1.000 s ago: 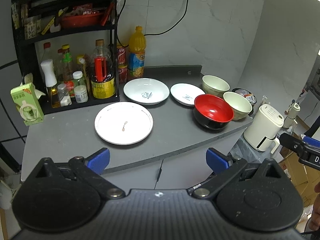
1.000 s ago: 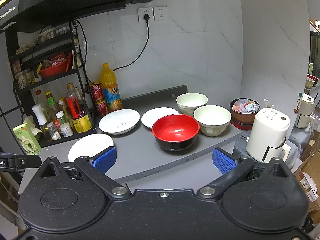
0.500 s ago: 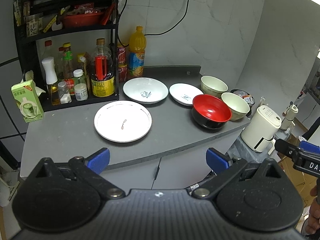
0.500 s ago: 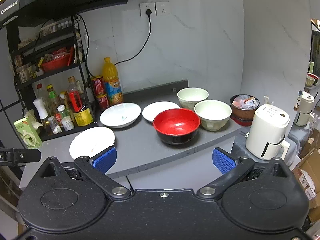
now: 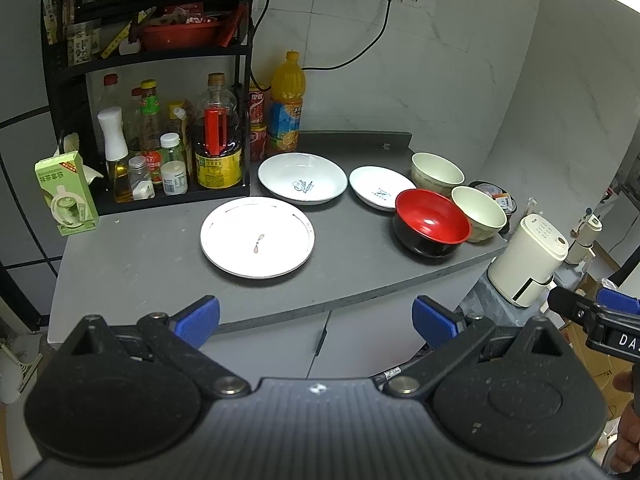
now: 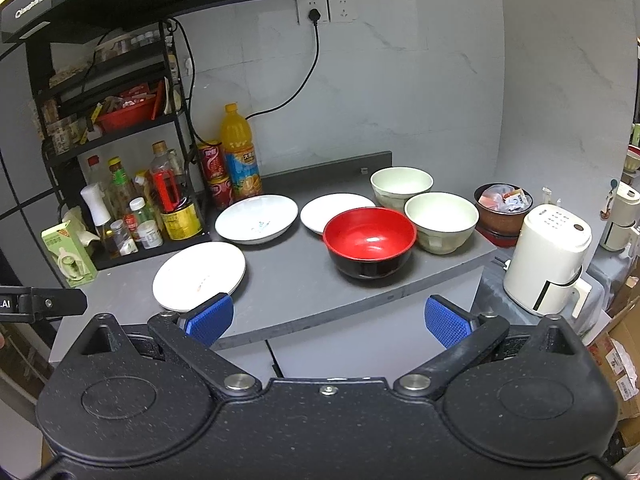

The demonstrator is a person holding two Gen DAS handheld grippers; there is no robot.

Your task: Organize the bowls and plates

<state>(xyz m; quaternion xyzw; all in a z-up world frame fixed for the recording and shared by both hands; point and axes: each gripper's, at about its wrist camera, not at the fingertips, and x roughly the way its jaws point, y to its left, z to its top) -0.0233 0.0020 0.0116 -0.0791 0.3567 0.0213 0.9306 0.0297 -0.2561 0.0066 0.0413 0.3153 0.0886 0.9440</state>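
Both my left gripper [image 5: 314, 320] and right gripper [image 6: 328, 318] hang wide open, empty, short of the counter [image 5: 160, 256]; I'd approach the red bowl [image 6: 370, 240] by its rim, level.

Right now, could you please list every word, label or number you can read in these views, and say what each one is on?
"DA": white letters on the right tool, cut off by the frame edge.
".AI": white letters on the left tool, also cut off.
Too small or blurred to read: the range hood brand, the script on the deep plate, the green carton, the bottle labels.
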